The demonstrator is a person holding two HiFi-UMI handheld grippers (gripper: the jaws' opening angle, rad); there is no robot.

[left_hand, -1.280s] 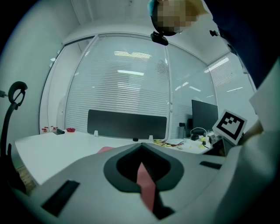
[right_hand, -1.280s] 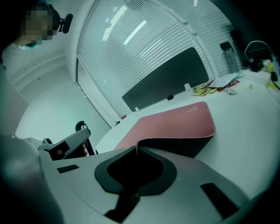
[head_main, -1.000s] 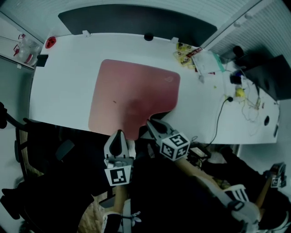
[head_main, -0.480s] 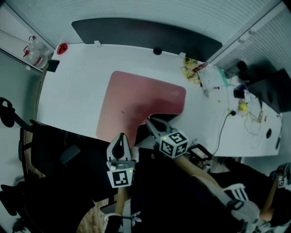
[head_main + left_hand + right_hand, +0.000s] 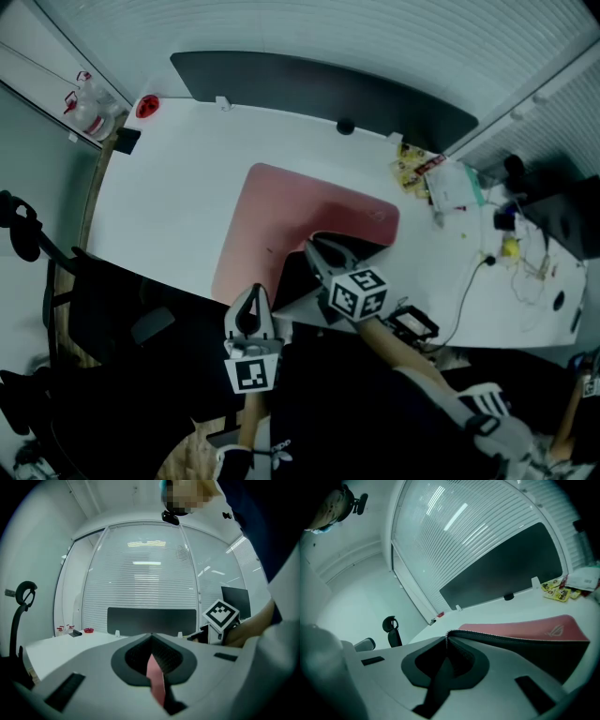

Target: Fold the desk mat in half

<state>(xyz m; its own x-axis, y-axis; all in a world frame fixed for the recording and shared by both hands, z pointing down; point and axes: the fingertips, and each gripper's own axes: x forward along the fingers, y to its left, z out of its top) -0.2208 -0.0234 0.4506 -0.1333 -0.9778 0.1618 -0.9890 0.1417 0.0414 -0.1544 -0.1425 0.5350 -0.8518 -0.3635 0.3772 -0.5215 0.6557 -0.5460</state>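
A pink desk mat lies on the white desk. Its near edge is raised off the desk. My left gripper is shut on the near left corner; in the left gripper view a pink strip of mat is pinched between the left gripper's jaws. My right gripper is shut on the near right corner. That corner is lifted and turned over, so the mat's dark underside shows below its pink top. The stitched edge runs into the right gripper's jaws.
A dark panel stands along the desk's far edge. A red object sits at the far left corner. Yellow packets, papers and cables crowd the right end. A black office chair stands to the left.
Both grippers have moved away from the person over the desk with the mat's near edge. The right corner has curled further over and shows more dark underside.
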